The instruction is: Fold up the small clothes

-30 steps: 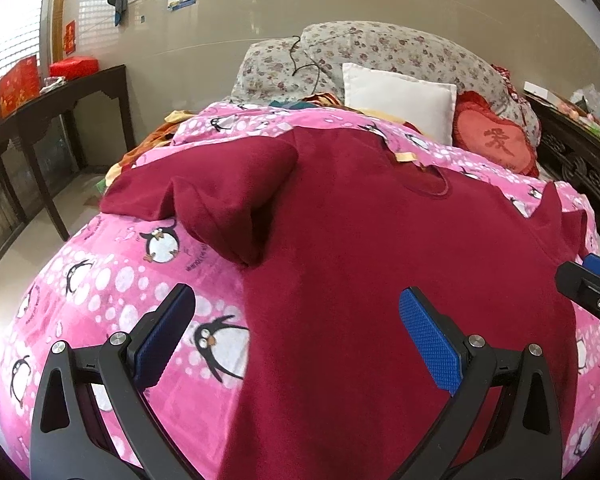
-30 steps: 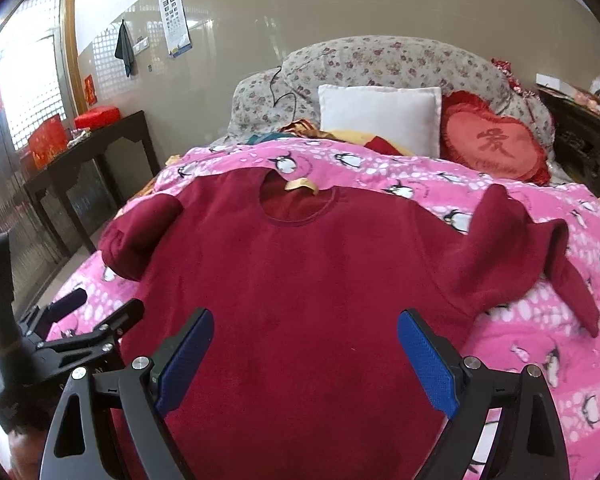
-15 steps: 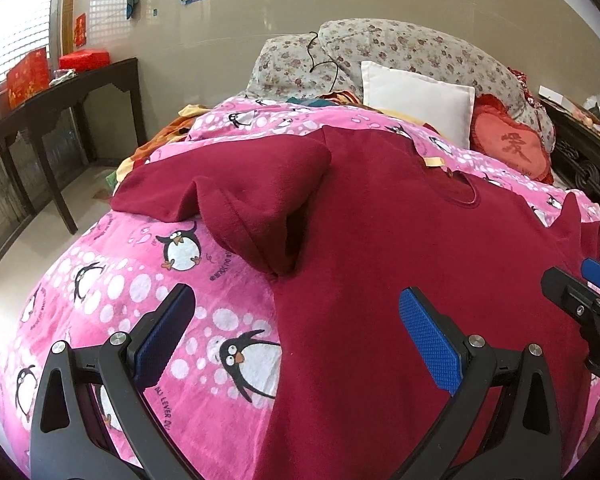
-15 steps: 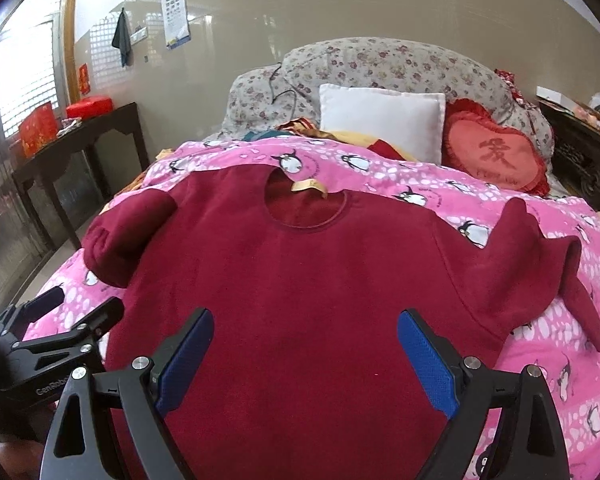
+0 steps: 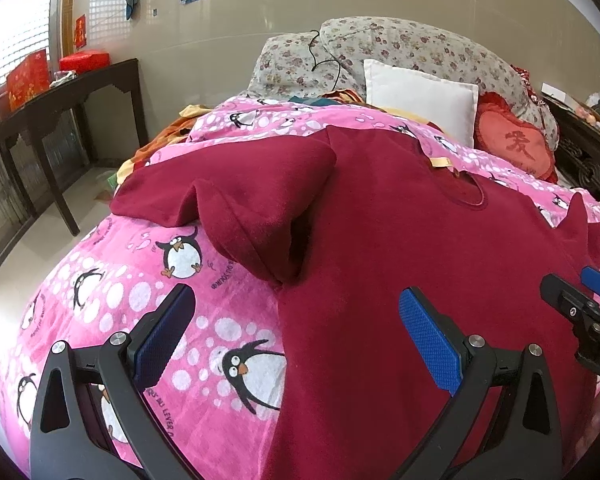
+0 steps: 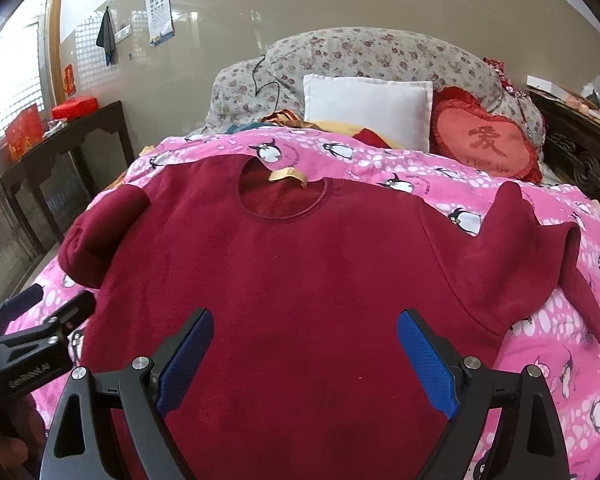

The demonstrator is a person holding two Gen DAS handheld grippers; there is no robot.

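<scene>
On the pink penguin-print blanket (image 6: pixel 452 168) a dark red sweater (image 6: pixel 300 280) lies spread face up, its round neckline (image 6: pixel 284 196) toward the far end of the bed and its hem at the near edge. Both sleeves are bunched rather than laid flat: the left sleeve (image 5: pixel 236 200) is folded over on itself at the left side of the body, and the right sleeve (image 6: pixel 540 264) is humped up on the right with its cuff trailing toward the near right.

Above the near left edge of the sweater, the left gripper (image 5: pixel 296 336) hovers with its jaws spread wide, one blue pad over the blanket and the other over the red cloth; nothing sits between them and neither pad touches the fabric as far as the view shows. The right gripper (image 6: pixel 304 356) hangs over the near middle of the sweater, jaws equally wide apart and empty, both pads above the red body.

Beyond the sweater, at the far end, a white pillow (image 6: pixel 364 112) leans against a flowered pillow (image 6: pixel 380 56), with a red heart cushion (image 6: pixel 484 144) just to its right. A dark side table (image 5: pixel 68 96) stands at the far left.
</scene>
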